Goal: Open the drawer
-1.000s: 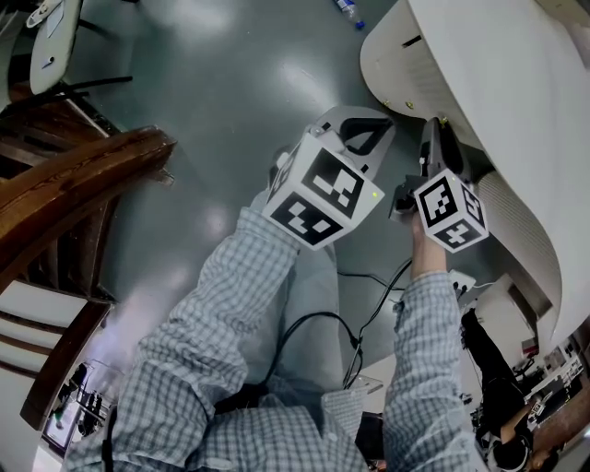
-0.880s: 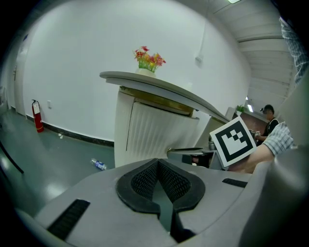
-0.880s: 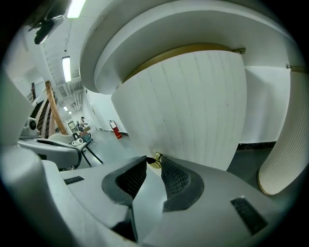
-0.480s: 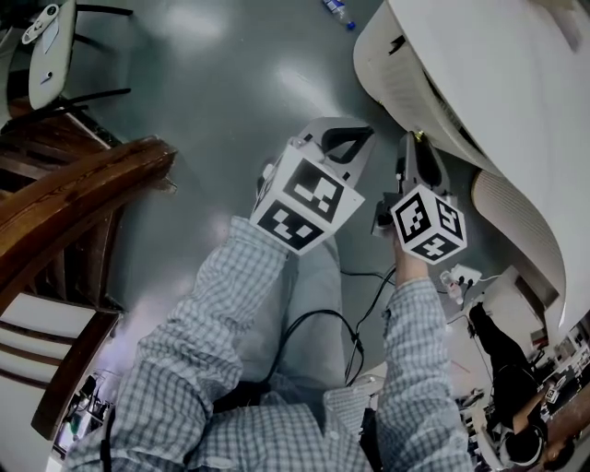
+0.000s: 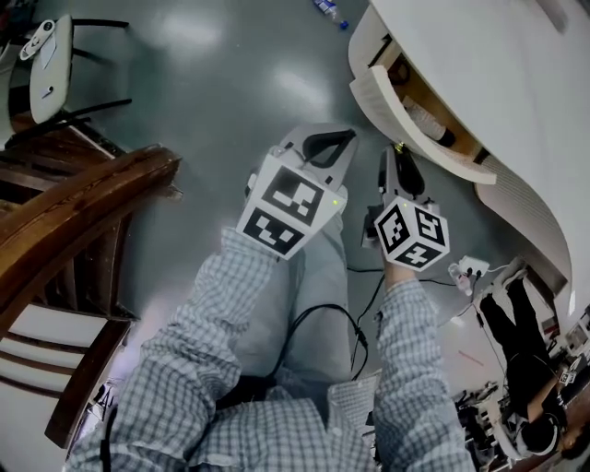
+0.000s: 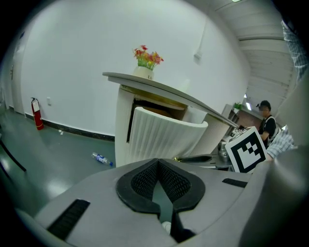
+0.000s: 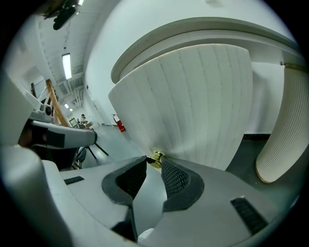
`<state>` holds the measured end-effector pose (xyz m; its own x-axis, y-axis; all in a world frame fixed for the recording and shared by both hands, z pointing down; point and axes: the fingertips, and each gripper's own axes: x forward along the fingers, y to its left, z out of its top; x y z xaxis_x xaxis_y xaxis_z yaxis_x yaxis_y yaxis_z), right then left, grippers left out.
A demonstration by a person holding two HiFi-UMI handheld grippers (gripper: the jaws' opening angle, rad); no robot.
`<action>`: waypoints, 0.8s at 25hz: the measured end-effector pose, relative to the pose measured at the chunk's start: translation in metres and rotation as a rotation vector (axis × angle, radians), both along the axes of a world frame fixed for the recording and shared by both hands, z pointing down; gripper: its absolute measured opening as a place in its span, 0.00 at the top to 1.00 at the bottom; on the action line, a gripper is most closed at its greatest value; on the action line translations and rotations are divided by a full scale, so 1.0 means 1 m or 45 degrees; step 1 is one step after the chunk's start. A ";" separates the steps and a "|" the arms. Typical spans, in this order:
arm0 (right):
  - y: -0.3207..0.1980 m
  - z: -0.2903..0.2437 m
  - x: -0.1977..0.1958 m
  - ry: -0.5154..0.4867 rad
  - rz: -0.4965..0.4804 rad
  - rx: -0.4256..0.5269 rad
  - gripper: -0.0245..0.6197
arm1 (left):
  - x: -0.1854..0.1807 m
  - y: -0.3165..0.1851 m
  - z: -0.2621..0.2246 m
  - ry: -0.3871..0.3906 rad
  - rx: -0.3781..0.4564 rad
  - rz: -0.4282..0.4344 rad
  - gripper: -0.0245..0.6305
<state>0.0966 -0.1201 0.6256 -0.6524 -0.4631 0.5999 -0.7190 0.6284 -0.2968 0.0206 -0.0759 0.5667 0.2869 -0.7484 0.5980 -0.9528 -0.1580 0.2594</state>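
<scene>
The cabinet's curved, ribbed white drawer (image 5: 398, 118) stands pulled out, and its wooden inside (image 5: 433, 118) with a few items shows in the head view. My right gripper (image 5: 395, 153) is shut on the drawer's small brass knob (image 7: 155, 157), which sits between the fingertips against the drawer front (image 7: 193, 106). My left gripper (image 5: 329, 147) hangs just left of it over the floor, shut and empty. In the left gripper view its jaws (image 6: 158, 162) meet at the tips, with the drawer front (image 6: 164, 137) ahead and the right gripper (image 6: 195, 157) to the right.
A dark wooden chair (image 5: 78, 198) stands at the left and a white chair (image 5: 48, 51) at top left. A plastic bottle (image 5: 326, 10) lies on the floor by the cabinet. Cables (image 5: 364, 295) trail below my arms. A flower pot (image 6: 146, 61) tops the cabinet.
The right gripper has drawn back toward me with the knob, and the drawer has slid out so its inside now shows. The left gripper drifted along beside it.
</scene>
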 end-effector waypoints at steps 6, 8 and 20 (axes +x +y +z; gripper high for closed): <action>0.023 0.001 0.003 0.027 -0.002 -0.034 0.82 | -0.005 0.014 -0.011 -0.005 -0.010 0.008 0.96; 0.029 0.000 0.004 0.040 -0.005 -0.039 0.82 | -0.006 0.017 -0.015 -0.006 -0.007 0.016 0.96; 0.072 0.003 0.009 0.084 0.000 -0.064 0.82 | -0.023 0.037 -0.023 -0.028 0.009 0.039 0.96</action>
<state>0.1058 -0.0486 0.6291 -0.6107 -0.4317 0.6638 -0.7382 0.6138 -0.2799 -0.0024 -0.0385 0.5432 0.2964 -0.7436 0.5993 -0.9530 -0.1886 0.2373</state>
